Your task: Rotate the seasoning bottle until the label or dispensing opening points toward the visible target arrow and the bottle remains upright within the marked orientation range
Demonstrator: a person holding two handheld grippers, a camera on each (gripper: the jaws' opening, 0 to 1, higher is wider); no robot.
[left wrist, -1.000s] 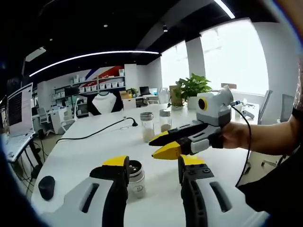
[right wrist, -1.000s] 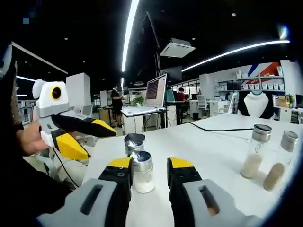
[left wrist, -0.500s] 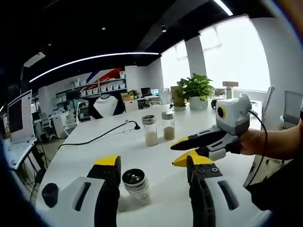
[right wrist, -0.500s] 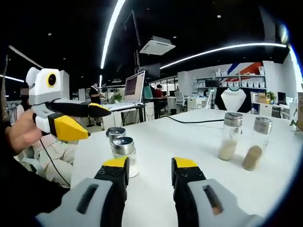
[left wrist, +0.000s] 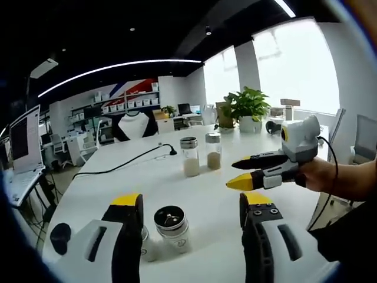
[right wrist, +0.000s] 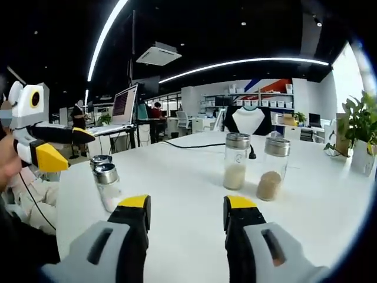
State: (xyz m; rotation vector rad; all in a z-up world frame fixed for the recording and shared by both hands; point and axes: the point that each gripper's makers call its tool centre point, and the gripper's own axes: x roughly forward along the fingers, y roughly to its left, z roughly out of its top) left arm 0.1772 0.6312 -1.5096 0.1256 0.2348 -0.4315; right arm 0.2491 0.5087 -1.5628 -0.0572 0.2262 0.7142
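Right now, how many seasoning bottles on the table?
4. Two tall bottles stand side by side mid-table; two short bottles sit close together near the left gripper. None look hidden.

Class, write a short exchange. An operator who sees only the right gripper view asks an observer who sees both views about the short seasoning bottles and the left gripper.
Operator: I see two short seasoning bottles beside the left gripper. Is either one gripped?
Observer: No. In the left gripper view its jaws stand wide apart, and the perforated-top bottle stands free ahead of the gap.
Operator: Is there anything else at that end of the table?
Observer: Yes, a small dark round object lies near the table's edge, outside the jaw on the view's left.
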